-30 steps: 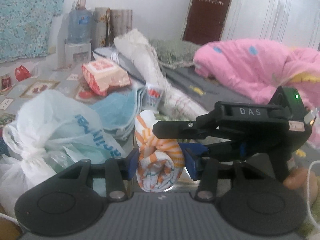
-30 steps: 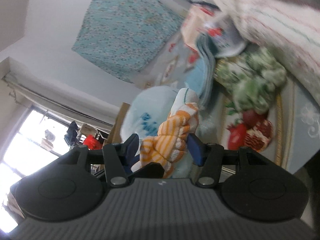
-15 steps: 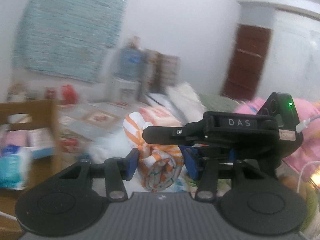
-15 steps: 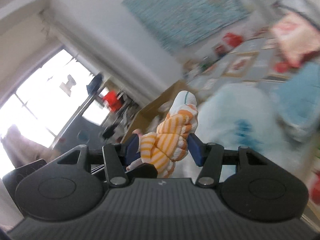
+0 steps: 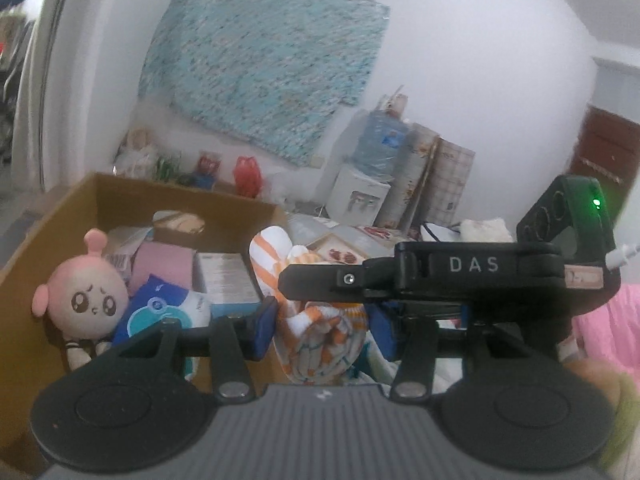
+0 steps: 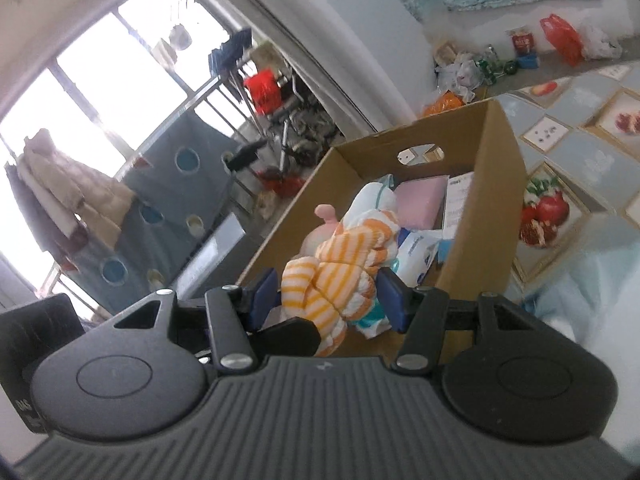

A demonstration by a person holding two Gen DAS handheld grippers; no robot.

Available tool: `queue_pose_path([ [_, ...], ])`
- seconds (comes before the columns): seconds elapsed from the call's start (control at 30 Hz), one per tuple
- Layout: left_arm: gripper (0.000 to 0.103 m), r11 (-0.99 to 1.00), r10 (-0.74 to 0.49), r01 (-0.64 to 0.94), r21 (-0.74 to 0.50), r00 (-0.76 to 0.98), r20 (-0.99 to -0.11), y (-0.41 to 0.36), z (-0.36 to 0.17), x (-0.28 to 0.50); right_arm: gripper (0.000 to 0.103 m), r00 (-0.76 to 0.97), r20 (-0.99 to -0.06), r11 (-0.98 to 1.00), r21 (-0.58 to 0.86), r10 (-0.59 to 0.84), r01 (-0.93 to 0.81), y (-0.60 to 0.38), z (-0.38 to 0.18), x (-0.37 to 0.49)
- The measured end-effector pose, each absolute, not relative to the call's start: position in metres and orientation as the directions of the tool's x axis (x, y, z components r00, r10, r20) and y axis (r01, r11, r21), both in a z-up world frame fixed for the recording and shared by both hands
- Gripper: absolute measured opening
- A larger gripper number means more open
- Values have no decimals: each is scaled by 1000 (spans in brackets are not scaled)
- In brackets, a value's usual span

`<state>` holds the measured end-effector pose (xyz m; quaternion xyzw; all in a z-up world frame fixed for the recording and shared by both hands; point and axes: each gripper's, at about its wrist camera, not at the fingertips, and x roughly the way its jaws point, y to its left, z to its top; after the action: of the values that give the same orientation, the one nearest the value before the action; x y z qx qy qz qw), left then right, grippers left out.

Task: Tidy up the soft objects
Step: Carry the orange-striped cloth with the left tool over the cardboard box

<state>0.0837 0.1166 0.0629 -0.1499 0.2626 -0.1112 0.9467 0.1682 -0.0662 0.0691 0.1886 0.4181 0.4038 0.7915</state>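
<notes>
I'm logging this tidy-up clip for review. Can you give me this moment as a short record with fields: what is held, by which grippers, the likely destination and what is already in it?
held item: orange-and-white striped cloth bundle
left gripper: shut on one end of the bundle
right gripper: shut on the other end
likely destination: cardboard box, open on top, ahead of both grippers
box contents: pink plush doll, blue-and-white packet, pink folded item, other items unclear
bundle position: apparently above the box's near edge, not yet inside

The right gripper (image 6: 329, 295) clamps an orange-striped rolled cloth (image 6: 340, 264) beside an open cardboard box (image 6: 494, 184) holding a pink plush toy (image 6: 316, 236) and packets.
</notes>
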Motion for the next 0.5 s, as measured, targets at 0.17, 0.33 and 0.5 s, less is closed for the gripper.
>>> queue_pose_path([
  [0.17,51,915,-292,79,-395,806,-514,142,47,103,56,330,-563,644,564,758,-517,-35,70,190],
  [0.33,50,914,-277,8,-405,741,-611,158,18,135,58,344,-578,660,526,740,-537,-13,71,210],
  [0.5,50,891,-322,-53,-452,627,-709,170,-4,162,62,380,-572,673,485,727,-558,-16,72,216],
])
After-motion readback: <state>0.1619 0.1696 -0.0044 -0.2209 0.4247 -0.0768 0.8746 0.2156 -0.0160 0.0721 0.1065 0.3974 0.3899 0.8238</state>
